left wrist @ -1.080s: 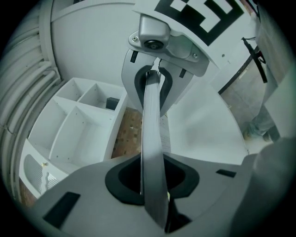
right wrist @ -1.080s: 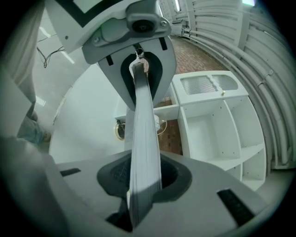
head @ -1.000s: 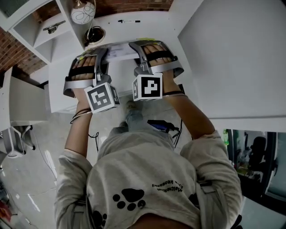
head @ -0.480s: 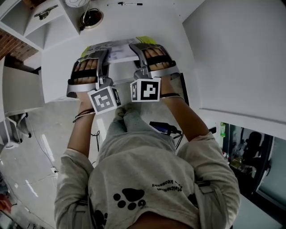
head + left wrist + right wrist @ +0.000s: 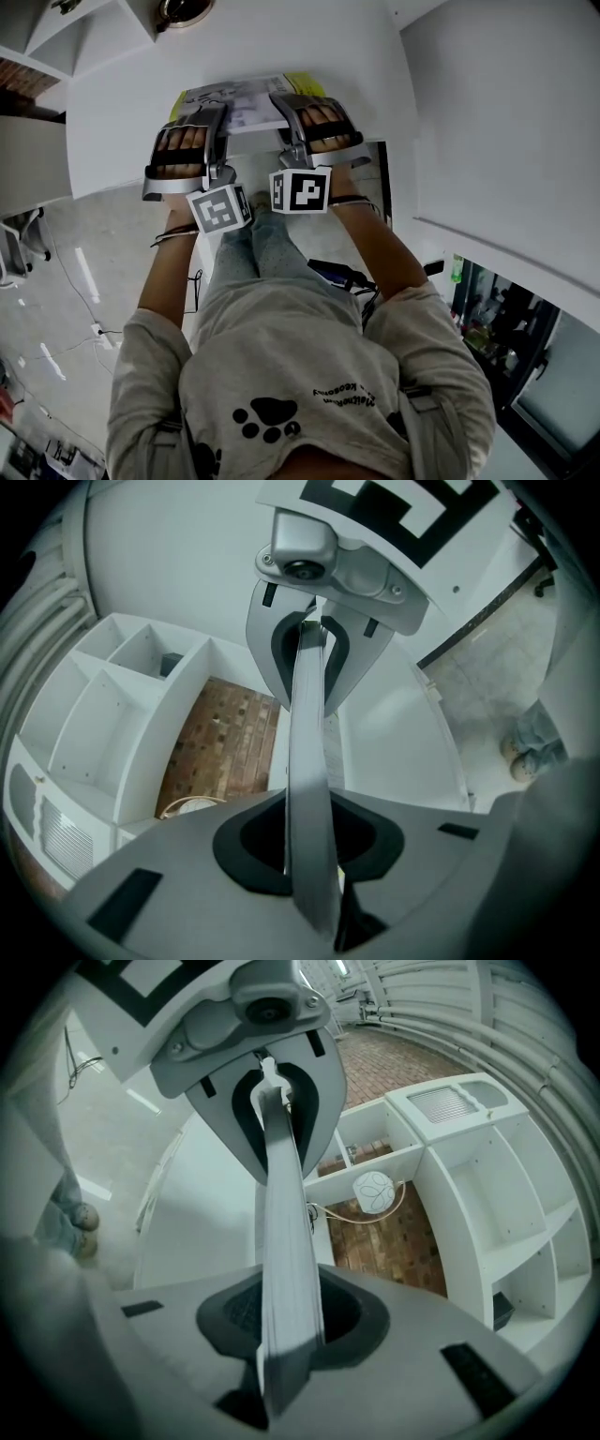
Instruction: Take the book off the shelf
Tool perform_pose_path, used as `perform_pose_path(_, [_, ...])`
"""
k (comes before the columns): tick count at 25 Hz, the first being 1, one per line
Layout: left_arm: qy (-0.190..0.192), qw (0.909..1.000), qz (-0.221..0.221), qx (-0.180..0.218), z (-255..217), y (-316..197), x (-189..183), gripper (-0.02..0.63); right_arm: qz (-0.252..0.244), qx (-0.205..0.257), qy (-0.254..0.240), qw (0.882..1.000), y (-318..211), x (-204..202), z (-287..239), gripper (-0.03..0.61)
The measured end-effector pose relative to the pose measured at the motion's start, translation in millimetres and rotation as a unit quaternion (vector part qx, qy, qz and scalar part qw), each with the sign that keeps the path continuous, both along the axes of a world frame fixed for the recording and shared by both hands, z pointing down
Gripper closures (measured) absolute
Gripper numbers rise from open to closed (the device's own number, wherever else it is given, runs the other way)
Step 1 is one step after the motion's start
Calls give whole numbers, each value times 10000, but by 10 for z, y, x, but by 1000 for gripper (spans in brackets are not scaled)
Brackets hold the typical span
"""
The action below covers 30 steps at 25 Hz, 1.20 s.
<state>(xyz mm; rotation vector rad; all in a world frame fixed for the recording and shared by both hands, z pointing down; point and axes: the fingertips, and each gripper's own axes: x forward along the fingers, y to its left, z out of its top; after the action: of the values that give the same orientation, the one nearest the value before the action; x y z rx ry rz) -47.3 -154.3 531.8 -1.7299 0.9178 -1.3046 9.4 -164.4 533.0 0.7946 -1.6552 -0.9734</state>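
Here the book point(image 5: 246, 94) is off the shelf point(image 5: 487, 1176) and lies flat between the two tools, over the white desk point(image 5: 122, 112) close to its front edge; whether it touches the desktop cannot be told. The left tool point(image 5: 217, 117) is clamped on the book's left part. In the left gripper view the thin grey cover runs straight out from between its closed jaws. The right tool point(image 5: 286, 111) is clamped on the right part, and in the right gripper view the pale page edges are pinched in its jaws the same way. The cover shows a light printed face with a yellow strip along its far edge. The shelf is white, open-backed and split into many compartments, with a brick wall point(image 5: 230, 747) showing through behind it. One compartment, seen in the right gripper view, holds a round white patterned ornament point(image 5: 378, 1192) with a thin cord looping beside it. A small upper compartment, seen in the left gripper view, holds a dark object point(image 5: 172, 664) too small to name. The larger compartments beside it show only bare white walls. At the desk's far edge stands a round rimmed bowl point(image 5: 183, 7), cut off by the top of the head view; what is in it cannot be made out.
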Motion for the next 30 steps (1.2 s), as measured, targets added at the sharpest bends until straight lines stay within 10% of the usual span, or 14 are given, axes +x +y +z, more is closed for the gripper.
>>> perform_pose_path(30, [-176, 9840, -233, -1757, 1495, -24, 95, 530, -214, -1332, 734, 9881, -60, 105, 1535, 491])
